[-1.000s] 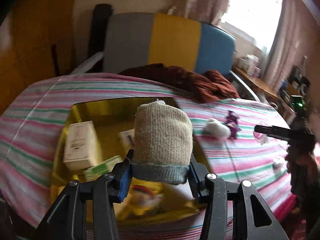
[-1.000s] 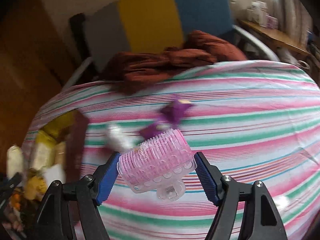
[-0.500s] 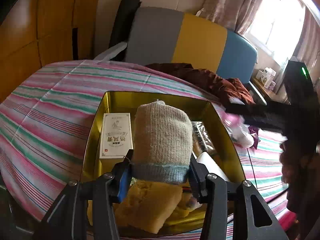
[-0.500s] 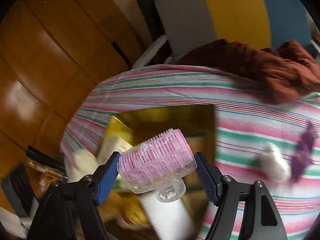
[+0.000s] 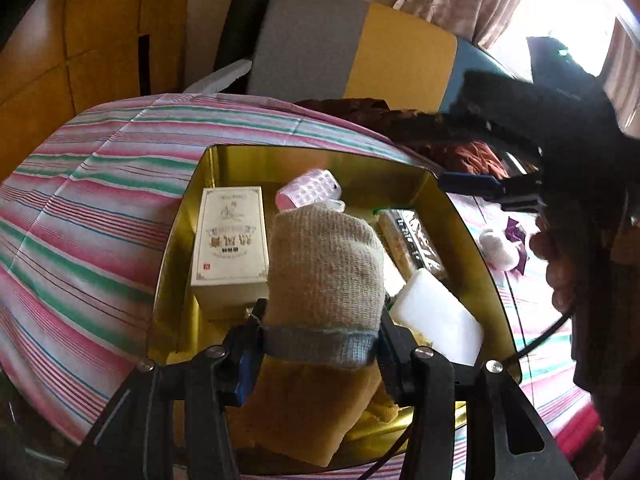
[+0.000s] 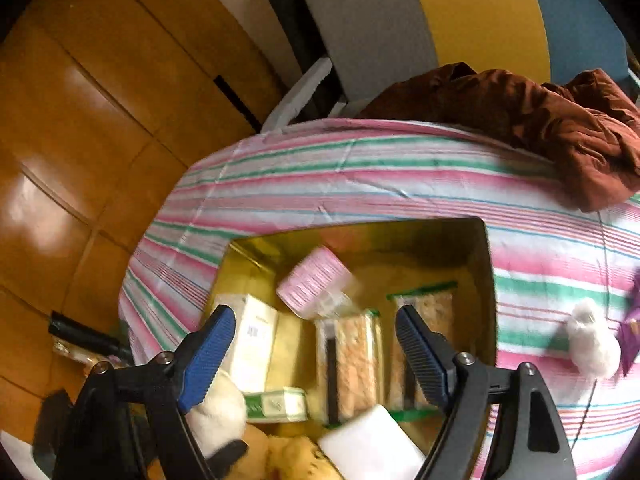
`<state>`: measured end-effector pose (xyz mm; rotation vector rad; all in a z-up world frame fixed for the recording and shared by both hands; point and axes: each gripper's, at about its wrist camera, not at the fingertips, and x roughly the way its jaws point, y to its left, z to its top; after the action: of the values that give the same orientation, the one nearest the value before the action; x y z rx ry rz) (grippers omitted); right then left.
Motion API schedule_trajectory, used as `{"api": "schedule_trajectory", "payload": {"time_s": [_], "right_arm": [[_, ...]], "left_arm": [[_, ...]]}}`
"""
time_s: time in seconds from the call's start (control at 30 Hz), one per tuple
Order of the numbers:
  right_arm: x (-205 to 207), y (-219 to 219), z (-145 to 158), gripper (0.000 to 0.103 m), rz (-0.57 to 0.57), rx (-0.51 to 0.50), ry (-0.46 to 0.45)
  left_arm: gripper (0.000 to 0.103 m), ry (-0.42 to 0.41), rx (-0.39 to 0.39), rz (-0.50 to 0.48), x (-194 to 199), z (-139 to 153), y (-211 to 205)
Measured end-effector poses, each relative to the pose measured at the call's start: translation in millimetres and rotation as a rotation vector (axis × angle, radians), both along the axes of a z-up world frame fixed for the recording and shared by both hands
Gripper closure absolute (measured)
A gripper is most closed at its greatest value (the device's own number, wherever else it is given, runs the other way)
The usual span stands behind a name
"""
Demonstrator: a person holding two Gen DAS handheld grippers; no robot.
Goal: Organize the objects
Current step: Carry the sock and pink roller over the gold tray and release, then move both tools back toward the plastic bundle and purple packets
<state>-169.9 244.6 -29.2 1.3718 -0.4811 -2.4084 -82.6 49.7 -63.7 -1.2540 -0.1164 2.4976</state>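
Pink hair roller [image 6: 314,282] sits in the gold tin [image 6: 490,264], far end, clear of your right gripper [image 6: 316,354], whose jaws have just opened, now wide and empty. Your left gripper [image 5: 318,346] clamps the rolled sock [image 5: 324,276] above the tin, likely next in. Striped cloth [image 5: 80,216] under the tin; brown garment [image 6: 560,120] beyond it.

Pink hair roller [image 6: 314,282] in gold tin [image 6: 489,264]: motion-blurred, its edges smeared. Rolled sock [image 5: 325,276] hides the tin's middle contents from the left wrist view. White box [image 5: 230,240]: print too small to read. Purple item [image 6: 632,328] cut off by frame edge.
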Motion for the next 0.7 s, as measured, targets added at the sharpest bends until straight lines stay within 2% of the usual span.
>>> {"api": "schedule_trajectory", "payload": {"time_s": [0.17,0.23,0.3,0.37,0.7], "right_arm": [[25.8,5.5,-7.0,0.019,0.003,0.038,0.001],[35.4,8.8,-10.5,0.019,0.001,0.054,0.0],[44.6,12.2,-13.9,0.019,-0.004,0.055,-0.002],[51.2,16.4,-15.6,0.019,-0.015,0.059,-0.005],[83.3,35.2,-21.7,0.019,-0.078,0.019,-0.002]], "left_arm": [[0.051,-0.026,-0.011,-0.057,5.3,-7.5,9.3],[0.046,-0.023,-0.009,-0.071,8.1,-8.2,11.8],[0.037,-0.02,0.008,-0.087,10.2,-6.5,13.6],[0.033,-0.01,0.019,-0.088,12.2,-3.6,13.4],[0.032,0.025,0.024,-0.107,33.5,3.7,1.8]]}}
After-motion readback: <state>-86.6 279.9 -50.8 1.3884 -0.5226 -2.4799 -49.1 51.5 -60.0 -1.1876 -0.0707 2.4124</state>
